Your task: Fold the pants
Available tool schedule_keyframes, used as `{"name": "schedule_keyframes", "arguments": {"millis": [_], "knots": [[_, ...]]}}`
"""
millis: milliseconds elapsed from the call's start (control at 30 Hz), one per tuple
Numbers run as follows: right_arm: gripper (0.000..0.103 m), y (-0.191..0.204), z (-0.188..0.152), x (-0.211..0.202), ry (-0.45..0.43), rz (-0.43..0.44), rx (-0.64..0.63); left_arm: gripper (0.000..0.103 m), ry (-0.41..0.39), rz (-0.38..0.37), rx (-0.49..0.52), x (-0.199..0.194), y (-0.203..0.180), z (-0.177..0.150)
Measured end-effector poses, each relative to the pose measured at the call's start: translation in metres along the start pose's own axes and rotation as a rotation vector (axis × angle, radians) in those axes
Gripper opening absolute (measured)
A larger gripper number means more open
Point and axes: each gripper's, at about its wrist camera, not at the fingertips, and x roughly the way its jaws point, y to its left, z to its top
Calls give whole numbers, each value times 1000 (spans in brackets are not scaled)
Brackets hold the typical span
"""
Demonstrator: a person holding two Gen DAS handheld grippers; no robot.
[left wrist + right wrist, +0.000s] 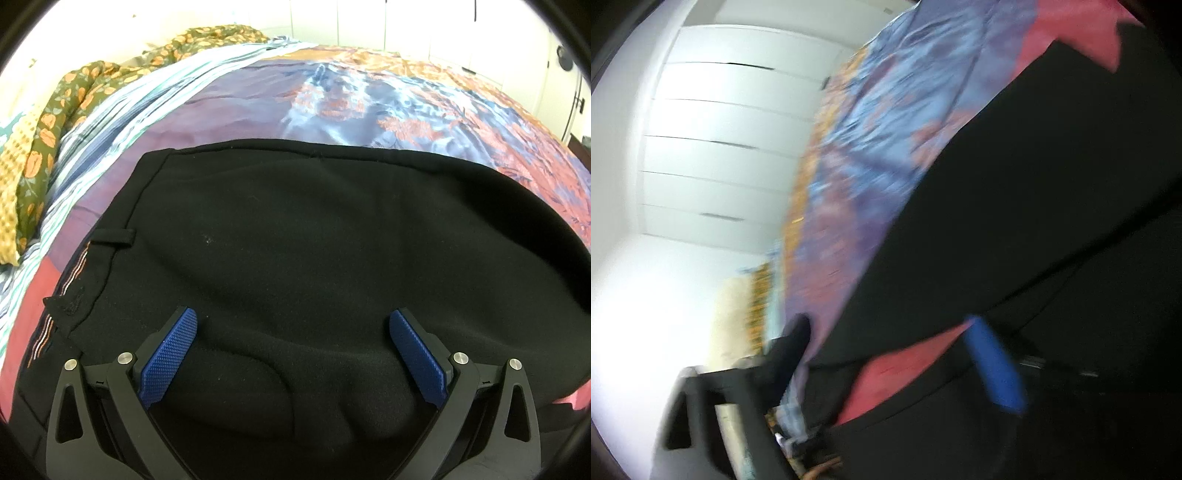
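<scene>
Black pants [295, 240] lie flat on the bed [332, 103], soft and limp (grab waistband or hem edge); left hand-held gripper [293, 332] gapes wide above them, right hand-held gripper [886, 354] too blurred to tell.

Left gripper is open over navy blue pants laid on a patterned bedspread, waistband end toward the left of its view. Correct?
Not quite: the pants are black, not navy blue, as the left wrist view shows. The rest holds: the left gripper is open above them, they lie on the patterned bedspread, and the waistband with its belt loop sits toward the left.
</scene>
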Motion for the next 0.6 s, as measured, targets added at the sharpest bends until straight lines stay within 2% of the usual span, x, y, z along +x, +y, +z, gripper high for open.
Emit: {"name": "schedule_keyframes", "arguments": {"millis": [67, 133, 233, 367, 400, 467, 533, 567, 600], "knots": [[93, 2, -7, 25, 70, 10, 21, 103, 0, -1, 0, 0, 0, 0], [93, 2, -8, 41, 64, -14, 17, 103, 0, -1, 0, 0, 0, 0], [90, -5, 3, 49, -39, -94, 58, 103, -1, 0, 0, 0, 0, 0], [87, -4, 21, 20, -285, -173, 102, 103, -5, -5, -2, -1, 0, -1], [87, -6, 24, 12, -323, -173, 102, 103, -7, -6, -3, -1, 0, -1], [83, -13, 33, 6, -324, -182, 72, 103, -8, -8, -5, 0, 1, -1], [62, -17, 40, 0, -322, -205, 35, 103, -5, -9, -6, 0, 1, -1], [41, -21, 45, -3, -316, -220, 22, 103, 2, -10, -6, 0, 1, 0], [16, -24, 49, -6, -304, -236, 12, 103, 19, -13, -2, -2, 1, 2]]}}
